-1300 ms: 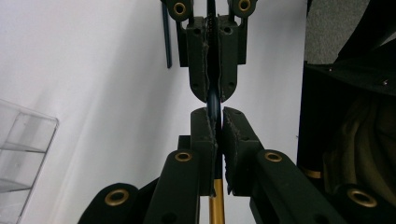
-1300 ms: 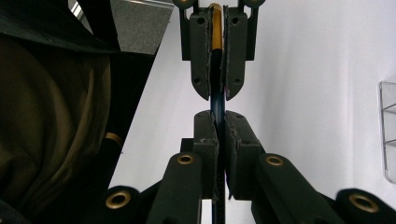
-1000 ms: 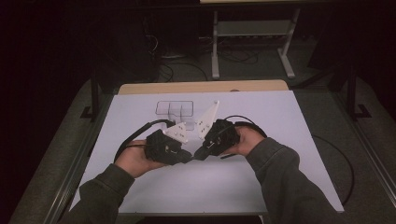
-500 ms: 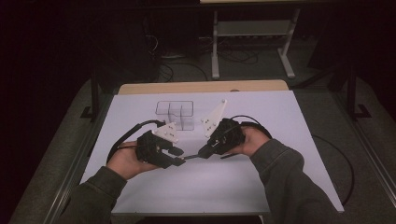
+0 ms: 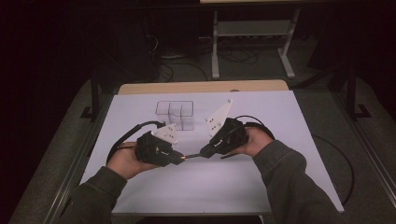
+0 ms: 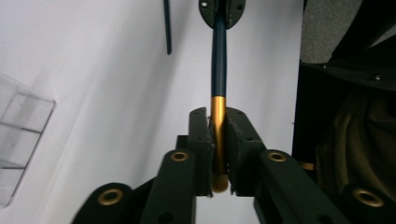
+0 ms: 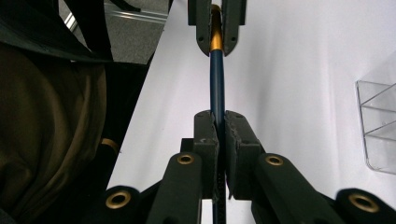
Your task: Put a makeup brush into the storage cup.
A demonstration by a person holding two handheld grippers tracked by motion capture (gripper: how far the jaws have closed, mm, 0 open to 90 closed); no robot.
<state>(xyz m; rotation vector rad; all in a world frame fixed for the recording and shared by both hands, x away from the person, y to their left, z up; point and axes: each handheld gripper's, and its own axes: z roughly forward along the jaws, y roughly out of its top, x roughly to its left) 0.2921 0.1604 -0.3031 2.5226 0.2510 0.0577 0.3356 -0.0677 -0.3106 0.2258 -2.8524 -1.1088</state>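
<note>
On the white table sheet (image 5: 261, 177), matte and flat, I see the biggest item beyond my fingers: a clear plastic organizer tray (image 5: 176, 114) with boxy compartments and hard glossy walls, standing apart from both grippers. It shows at the far left edge in the left gripper view (image 6: 21, 140) and at the right edge in the right gripper view (image 7: 378, 126).

Next down, my left gripper (image 5: 180, 159) and right gripper (image 5: 204, 152), black, blocky, brass-coloured rivets at the joints, each with a grey three-cornered plate on top. They point at each other, tips near.

Between the fingers runs the pen (image 5: 192, 156), a slim round rod, dark blue barrel with a shiny gold end section, held above the sheet and spanning tip to tip.

Left gripper view: fingers (image 6: 201, 140) closed almost fully, clamped on the gold end of the pen (image 6: 218, 74); blue barrel runs straight ahead into the other gripper's jaws at top. Pads look rough, pitted rubber.

Right gripper view: fingers (image 7: 238, 140) pinched tight on the blue barrel of the pen (image 7: 216, 79); gold section sits ahead, caught in the far jaws. Same coarse pad texture.

Olive sleeve fabric sits beside the fingers in both gripper views.
</note>
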